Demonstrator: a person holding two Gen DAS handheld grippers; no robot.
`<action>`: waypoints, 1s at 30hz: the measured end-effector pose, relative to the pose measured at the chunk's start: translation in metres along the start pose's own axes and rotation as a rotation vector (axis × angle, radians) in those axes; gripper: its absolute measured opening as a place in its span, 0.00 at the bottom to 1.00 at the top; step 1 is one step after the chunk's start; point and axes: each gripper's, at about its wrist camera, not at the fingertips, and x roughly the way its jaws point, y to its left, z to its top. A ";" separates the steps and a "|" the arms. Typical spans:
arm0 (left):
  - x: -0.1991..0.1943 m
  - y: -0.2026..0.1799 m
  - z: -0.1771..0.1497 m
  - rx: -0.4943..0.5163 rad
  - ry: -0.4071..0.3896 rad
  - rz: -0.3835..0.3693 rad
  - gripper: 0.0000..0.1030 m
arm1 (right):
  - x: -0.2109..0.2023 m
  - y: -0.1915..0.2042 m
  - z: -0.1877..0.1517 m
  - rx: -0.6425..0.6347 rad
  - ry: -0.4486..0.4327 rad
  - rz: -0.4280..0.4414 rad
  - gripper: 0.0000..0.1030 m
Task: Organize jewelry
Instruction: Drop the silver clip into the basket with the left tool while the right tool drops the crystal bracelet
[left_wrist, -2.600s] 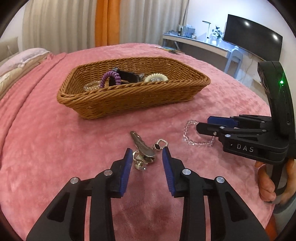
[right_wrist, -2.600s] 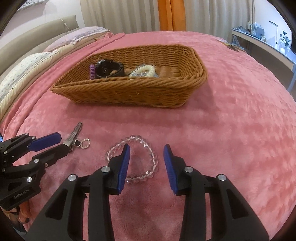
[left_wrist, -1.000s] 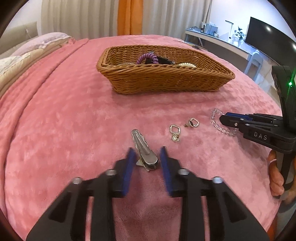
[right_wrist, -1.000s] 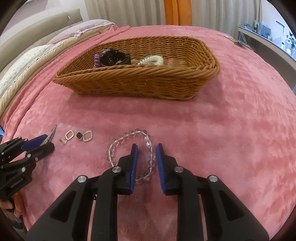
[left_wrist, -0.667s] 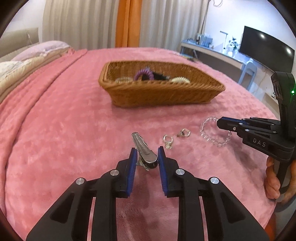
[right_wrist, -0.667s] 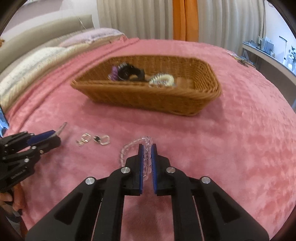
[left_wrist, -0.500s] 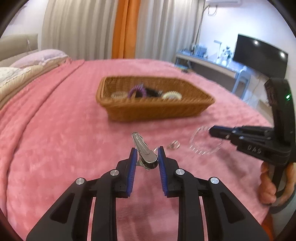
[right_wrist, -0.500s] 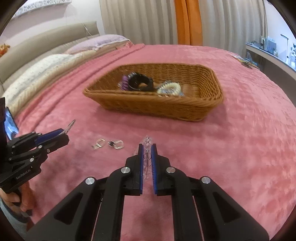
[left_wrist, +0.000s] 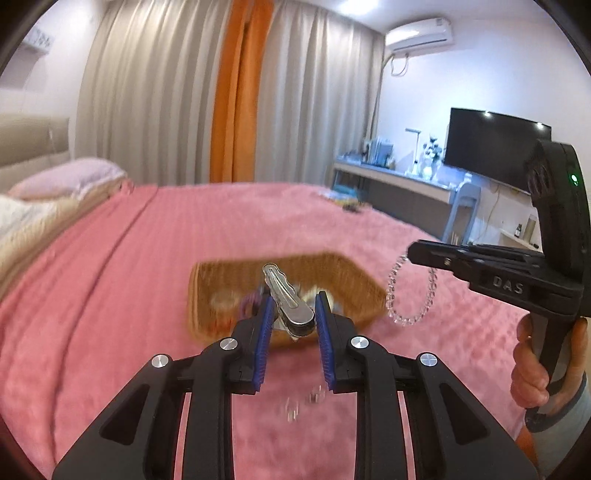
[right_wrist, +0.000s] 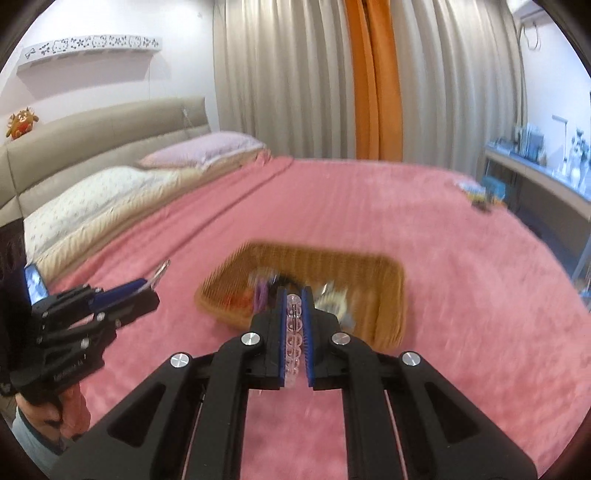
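I am partway through. My left gripper (left_wrist: 291, 314) has its fingers (left_wrist: 263, 332) closed narrow on a metal clip (left_wrist: 286, 302), which juts up and forward from between the blue pads, clear of the bed (left_wrist: 110, 295). My right gripper (right_wrist: 294, 317) has its fingers (right_wrist: 282, 325) pinched nearly together on a bead bracelet (right_wrist: 294, 325); from my left camera I can see the loop of it (left_wrist: 406, 295) hanging free below the fingertips, off the blanket. Both pieces are in the air, on the near side of the basket (left_wrist: 347, 273) and not yet over it as far as I can judge. The basket sits on the pink blanket ahead of me and already holds several things: something purple, something pale and ring-shaped, a dark item, though blur keeps me from naming them surely. So those pieces count as sorted, and the clip and bracelet are picked but not delivered. What is left, as I judge it, is to carry both over the rim and let go inside. After that there are small earrings (left_wrist: 303, 402) lying on the blanket just below my left fingers, blurred and faint; they look like two, but I cannot be sure. Those will need another trip. I see no other loose jewelry on the bed from here.
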 end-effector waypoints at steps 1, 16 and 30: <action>0.004 0.000 0.006 0.003 -0.009 -0.001 0.21 | 0.004 -0.002 0.010 0.001 -0.013 -0.013 0.06; 0.129 0.049 0.018 -0.066 0.040 0.016 0.21 | 0.157 -0.049 0.032 0.111 0.126 -0.084 0.06; 0.158 0.072 -0.016 -0.118 0.137 0.037 0.34 | 0.200 -0.084 -0.011 0.208 0.178 -0.115 0.07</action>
